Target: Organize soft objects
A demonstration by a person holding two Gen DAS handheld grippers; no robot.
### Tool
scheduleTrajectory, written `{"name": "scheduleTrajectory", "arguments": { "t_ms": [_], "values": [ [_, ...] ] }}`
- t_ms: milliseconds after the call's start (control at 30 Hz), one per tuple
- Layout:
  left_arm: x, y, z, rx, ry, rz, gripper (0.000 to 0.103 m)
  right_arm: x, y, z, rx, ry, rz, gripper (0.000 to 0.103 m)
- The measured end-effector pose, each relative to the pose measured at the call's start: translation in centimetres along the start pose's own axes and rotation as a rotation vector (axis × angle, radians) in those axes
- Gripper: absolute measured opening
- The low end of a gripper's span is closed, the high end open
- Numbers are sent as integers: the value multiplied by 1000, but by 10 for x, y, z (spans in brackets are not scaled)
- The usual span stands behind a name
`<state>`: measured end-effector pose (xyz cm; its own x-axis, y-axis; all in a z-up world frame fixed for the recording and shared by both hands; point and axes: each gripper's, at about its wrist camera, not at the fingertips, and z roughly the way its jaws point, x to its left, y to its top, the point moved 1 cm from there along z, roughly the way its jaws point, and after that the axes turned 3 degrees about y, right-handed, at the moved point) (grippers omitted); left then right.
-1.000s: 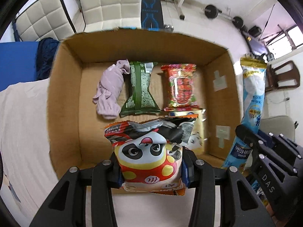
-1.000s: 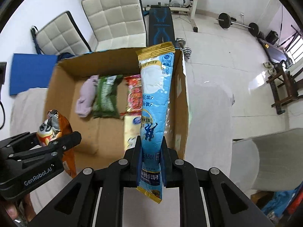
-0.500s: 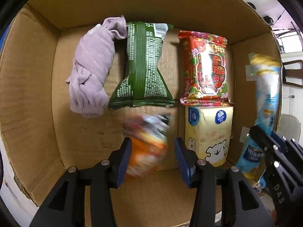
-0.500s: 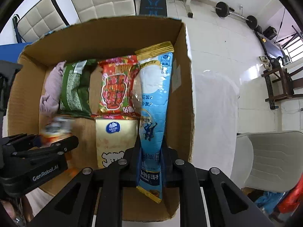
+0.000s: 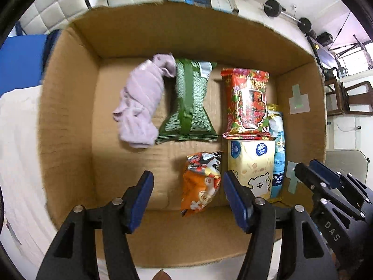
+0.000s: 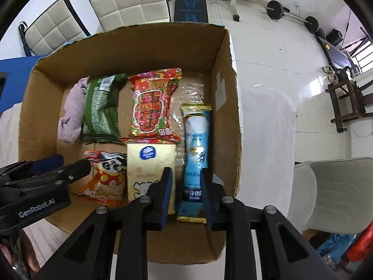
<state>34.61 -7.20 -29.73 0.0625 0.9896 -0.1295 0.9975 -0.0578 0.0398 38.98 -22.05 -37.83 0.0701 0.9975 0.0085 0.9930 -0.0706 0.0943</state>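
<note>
Ahead of your two spread, empty grippers, left [image 5: 187, 196] and right [image 6: 186, 192], the brown cardboard box [image 5: 70, 121] holds six soft items, the lilac cloth [image 6: 71, 114] perhaps half-hidden.

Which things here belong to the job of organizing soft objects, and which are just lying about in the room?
Part of the job:
cardboard box
purple cloth
green packet
red packet
tissue pack
panda snack bag
blue stick pack
left claw, open
right claw, open

Just lying about:
padded chairs
weight bench
barbell
</note>
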Motion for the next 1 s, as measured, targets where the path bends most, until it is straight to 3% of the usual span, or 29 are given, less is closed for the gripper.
{"name": "scheduleTrajectory", "arguments": {
  "t_ms": [33, 333, 367, 400, 433, 467, 533, 600, 667, 800, 1000],
  "values": [
    [3, -3, -5, -17, 0, -4, 60, 1, -3, -2, -3, 4, 3, 37],
    [12, -23, -57, -160, 61, -10, 62, 14, -31, -24, -53, 42, 8, 40],
    [12, -25, -62, -176, 75, -9, 76, 15, -33, -27, -63, 41, 6, 43],
    [12, -26, -66, -194, 91, -5, 88, 17, -36, -32, -75, 47, 4, 53],
    [11, -26, -68, -206, 98, -3, 88, 18, -38, -35, -84, 51, 3, 65],
    [12, -29, -72, -221, 111, -2, 88, 20, -41, -39, -91, 55, 6, 69],
    [12, -33, -76, -232, 128, -1, 90, 20, -45, -45, -101, 61, 13, 71],
    [13, -39, -82, -247, 138, -4, 100, 21, -48, -50, -109, 63, 14, 71],
    [13, -44, -86, -260, 140, -10, 100, 23, -53, -56, -117, 58, 10, 72],
    [15, -54, -93, -284, 157, -27, 103, 25, -61, -65, -129, 69, 5, 101],
    [15, -67, -107, -314, 152, -46, 103, 23, -75, -79, -148, 65, 14, 103]
  ]
}}
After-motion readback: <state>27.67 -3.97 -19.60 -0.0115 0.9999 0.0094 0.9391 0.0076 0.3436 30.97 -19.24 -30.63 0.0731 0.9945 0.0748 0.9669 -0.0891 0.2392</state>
